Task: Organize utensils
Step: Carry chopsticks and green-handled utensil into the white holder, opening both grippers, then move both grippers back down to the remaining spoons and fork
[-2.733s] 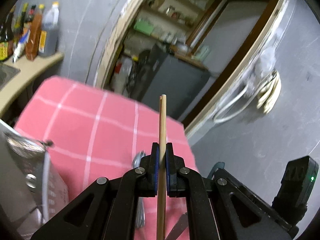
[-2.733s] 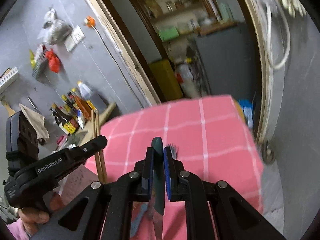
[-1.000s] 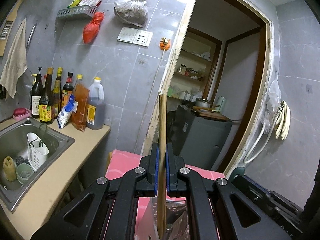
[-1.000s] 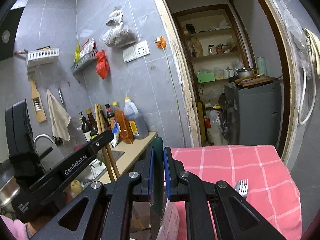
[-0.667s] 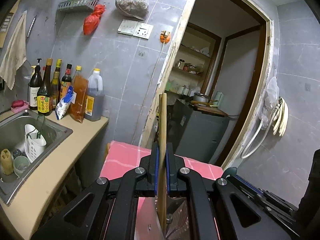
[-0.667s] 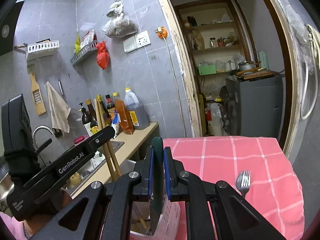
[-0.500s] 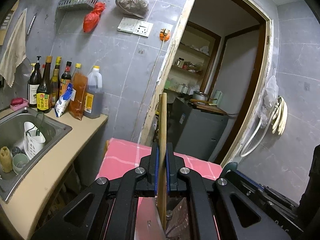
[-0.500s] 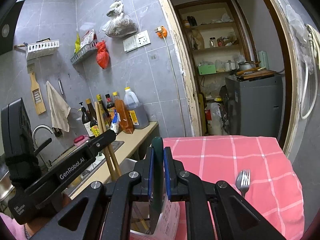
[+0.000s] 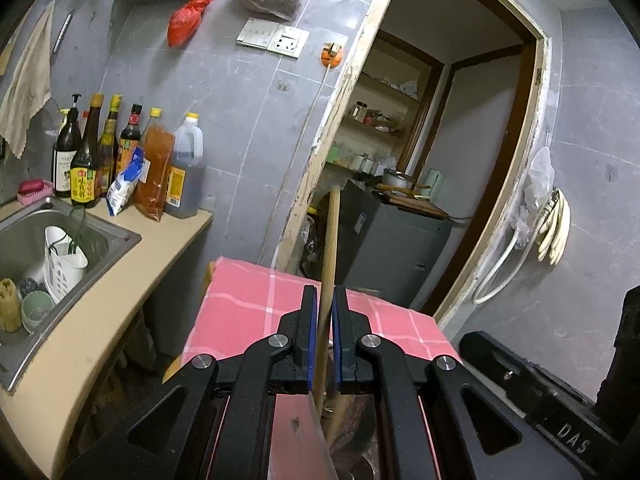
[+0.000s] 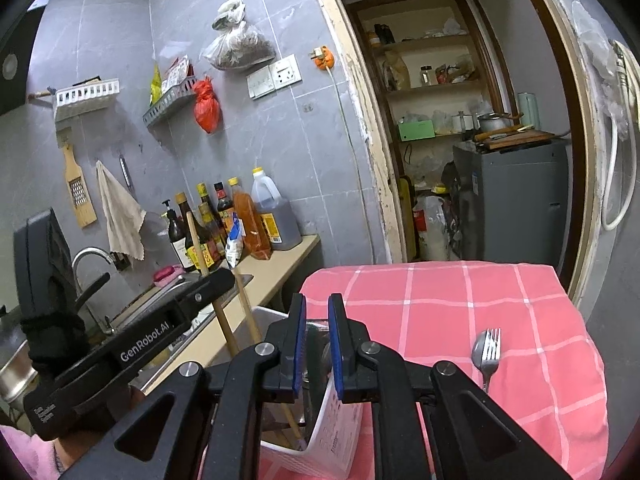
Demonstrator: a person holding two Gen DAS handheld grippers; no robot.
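My left gripper [image 9: 325, 300] is shut on a pair of wooden chopsticks [image 9: 331, 240] that stand upright between its blue pads. Under its fingers a grey knife blade [image 9: 296, 436] shows. In the right wrist view that same left gripper [image 10: 216, 280] holds the chopsticks [image 10: 196, 240] with their lower ends down in a white perforated utensil holder [image 10: 340, 428]. My right gripper [image 10: 317, 308] hangs just over the holder, open by a narrow gap with nothing between its pads. A fork and a spoon [image 10: 486, 354] lie together on the pink checked tablecloth [image 10: 440, 308] to the right.
A counter with a steel sink [image 9: 48, 240] and a row of sauce bottles [image 9: 120, 160] runs along the left wall. Behind the table a doorway opens onto shelves and a grey appliance [image 10: 512, 200]. A person's pink sleeve [image 10: 20, 452] is at the lower left.
The dark green knife handle that sat between my right gripper's pads is gone from them, and the jaws now stand slightly apart. The left gripper keeps its hold on the chopsticks.
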